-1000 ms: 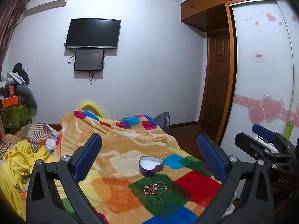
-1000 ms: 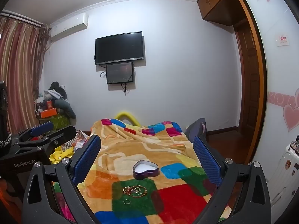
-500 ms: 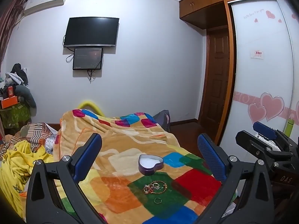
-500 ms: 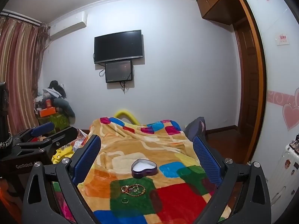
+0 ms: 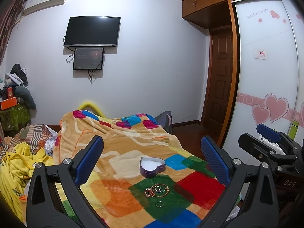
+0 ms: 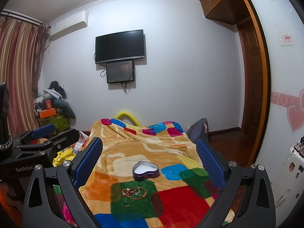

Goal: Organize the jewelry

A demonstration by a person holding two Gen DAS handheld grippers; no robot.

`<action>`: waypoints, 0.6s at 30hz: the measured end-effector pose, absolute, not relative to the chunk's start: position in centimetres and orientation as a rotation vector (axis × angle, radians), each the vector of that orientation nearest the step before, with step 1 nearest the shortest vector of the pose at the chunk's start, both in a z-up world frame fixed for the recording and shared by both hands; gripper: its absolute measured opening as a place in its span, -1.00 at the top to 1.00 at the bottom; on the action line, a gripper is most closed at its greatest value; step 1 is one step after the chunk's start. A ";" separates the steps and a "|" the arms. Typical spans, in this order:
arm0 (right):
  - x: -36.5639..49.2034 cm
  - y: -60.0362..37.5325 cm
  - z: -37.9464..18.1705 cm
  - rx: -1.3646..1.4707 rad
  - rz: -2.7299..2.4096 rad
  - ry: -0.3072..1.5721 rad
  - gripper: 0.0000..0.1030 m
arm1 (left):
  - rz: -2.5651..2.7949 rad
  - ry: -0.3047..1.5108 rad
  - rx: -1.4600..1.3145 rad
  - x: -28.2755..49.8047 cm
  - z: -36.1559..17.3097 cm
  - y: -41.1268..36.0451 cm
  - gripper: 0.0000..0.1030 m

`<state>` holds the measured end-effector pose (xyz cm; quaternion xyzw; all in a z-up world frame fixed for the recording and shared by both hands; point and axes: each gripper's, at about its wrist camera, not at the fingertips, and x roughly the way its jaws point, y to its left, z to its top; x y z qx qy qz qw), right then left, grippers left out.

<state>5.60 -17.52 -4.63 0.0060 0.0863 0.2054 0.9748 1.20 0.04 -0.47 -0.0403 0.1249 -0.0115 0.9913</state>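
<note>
An open purple heart-shaped box (image 5: 152,166) with a white lining sits on a colourful blanket (image 5: 121,152). A small heap of gold jewellery (image 5: 157,189) lies just in front of it on a green patch, and a single gold ring (image 5: 159,203) lies nearer still. The same box (image 6: 145,170), heap (image 6: 134,191) and ring (image 6: 125,203) show in the right wrist view. My left gripper (image 5: 152,159) is open and empty above the blanket. My right gripper (image 6: 150,159) is open and empty, to the right of the left one.
The blanket covers a bed that drops off at its right edge to a wooden floor (image 5: 190,131). Yellow clothes (image 5: 17,163) lie at the left. A white wardrobe (image 5: 266,76) with pink hearts stands to the right. A white suitcase (image 6: 290,172) stands at the far right.
Both views have shifted slightly, so the box and jewellery sit a little lower and closer in frame. Both grippers stay open.
</note>
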 end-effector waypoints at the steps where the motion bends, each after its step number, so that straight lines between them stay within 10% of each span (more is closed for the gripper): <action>1: 5.6 -17.5 -4.6 0.012 0.415 0.174 -0.90 | -0.023 0.251 -0.081 1.2 -0.5 0.1 -1.00; 18: 5.6 -17.4 -4.5 0.010 0.413 0.175 -0.91 | -0.024 0.254 -0.094 1.2 -0.7 0.3 -1.00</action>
